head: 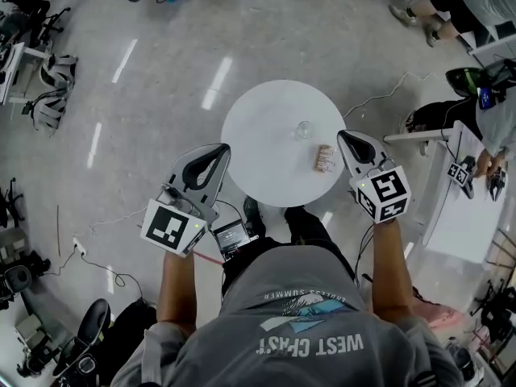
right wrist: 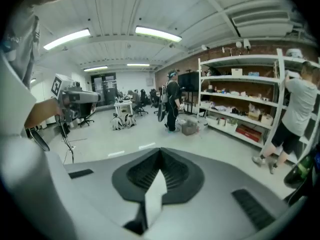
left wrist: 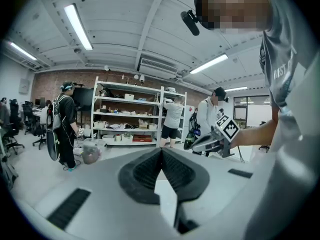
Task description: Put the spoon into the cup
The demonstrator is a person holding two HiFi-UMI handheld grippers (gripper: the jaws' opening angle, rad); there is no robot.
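A round white table stands in front of the person in the head view. A clear glass cup sits near its middle. A small pale brown item, probably the spoon, lies just right of the cup. My left gripper is held up at the table's left edge, jaws shut and empty. Over the right edge, close to the pale item, my right gripper is also shut and empty. Both gripper views look level across the room, past the shut left gripper and right gripper; neither shows the table.
A white desk with a person beside it stands to the right. Chairs and gear line the left floor, with cables trailing there. Shelving and several people stand farther off in the room.
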